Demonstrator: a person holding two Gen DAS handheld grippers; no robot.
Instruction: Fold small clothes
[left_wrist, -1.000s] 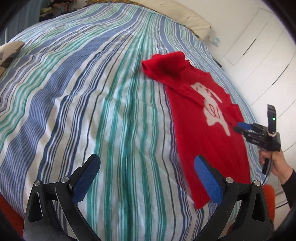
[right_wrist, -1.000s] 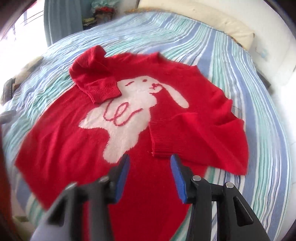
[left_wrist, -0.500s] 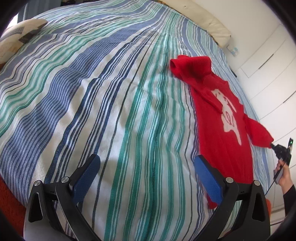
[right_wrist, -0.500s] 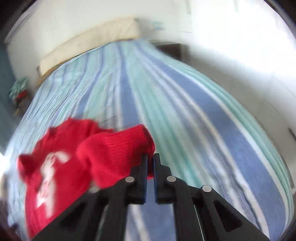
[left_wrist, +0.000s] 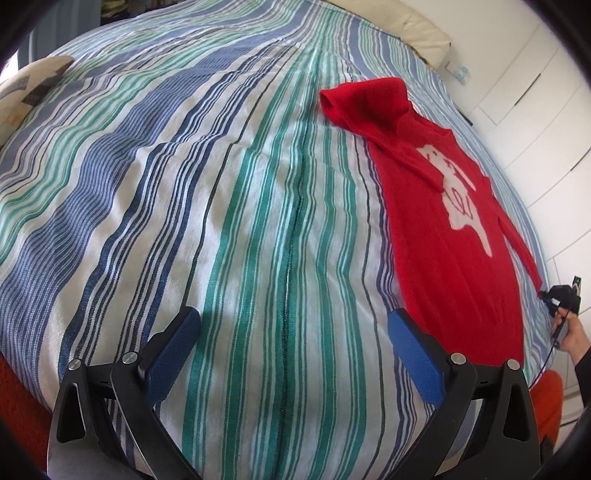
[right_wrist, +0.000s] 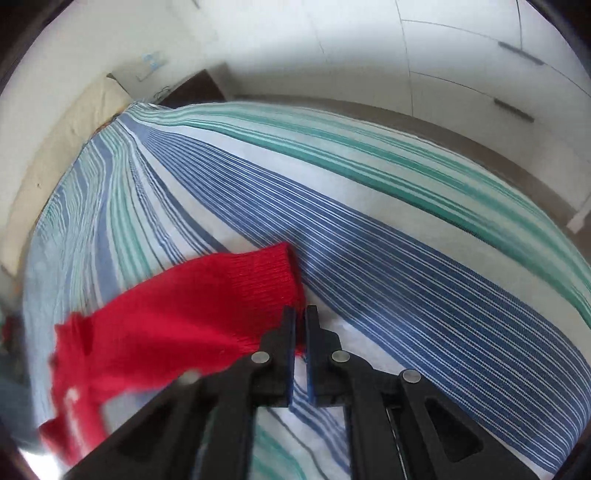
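Since a second ago the right tongs (right_wrist: 300, 325) have closed on the cuff of the red sweater's sleeve (right_wrist: 258, 284) and carried it outward, away from the garment's body; before, that sleeve lay folded across the white rabbit design, and now it runs out straight toward the edge of the bed. The left tongs (left_wrist: 291, 332) have barely shifted.

From the right wrist view, the jaws stand pinched together with the ribbed cuff caught between the pads, the sleeve trailing back to the left and blurred there. Beneath it lies the striped bedspread (right_wrist: 406, 258) in blue, green and white, with white cupboard doors (right_wrist: 461, 55) beyond the bed.

From the left wrist view, the red sweater (left_wrist: 443, 229) lies flat on the right side of the bed, its collar end toward the pillow (left_wrist: 424, 29) and the rabbit design (left_wrist: 461, 199) facing up. The other sleeve is folded across the chest. The stretched sleeve ends at the right tongs, held by a hand (left_wrist: 574, 338) at the far right edge. The left tongs hover wide open over bare bedspread, just left of the sweater's hem, gripping nothing.
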